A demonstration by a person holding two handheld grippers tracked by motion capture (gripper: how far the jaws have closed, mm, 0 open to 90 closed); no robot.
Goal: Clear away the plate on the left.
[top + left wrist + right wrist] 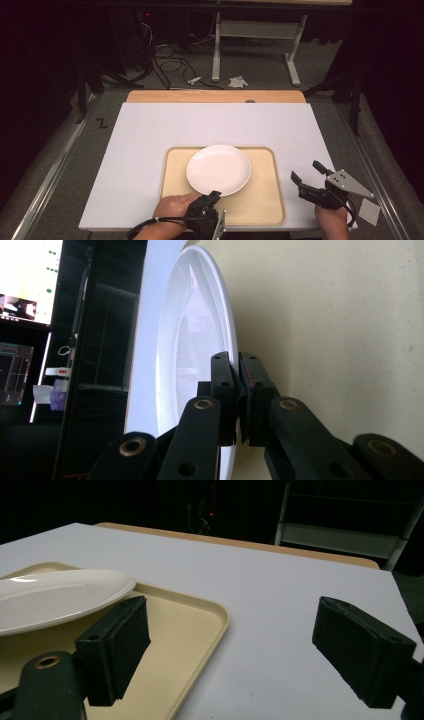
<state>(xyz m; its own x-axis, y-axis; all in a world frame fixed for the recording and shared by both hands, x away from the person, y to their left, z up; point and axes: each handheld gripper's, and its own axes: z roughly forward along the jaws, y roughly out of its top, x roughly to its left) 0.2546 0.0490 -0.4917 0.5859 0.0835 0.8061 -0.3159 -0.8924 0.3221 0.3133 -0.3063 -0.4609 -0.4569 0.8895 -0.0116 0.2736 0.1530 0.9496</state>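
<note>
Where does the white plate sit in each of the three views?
High view: white plate at lower centre, on the tray.
Left gripper view: upright at centre-left, rim clamped by the left hand-held gripper.
Right gripper view: far left.
Shared landmark: the beige tray.

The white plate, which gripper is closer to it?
Left. The left gripper is shut on the white plate's near rim. The right gripper hovers open beyond the tray's right edge, apart from the plate.
</note>
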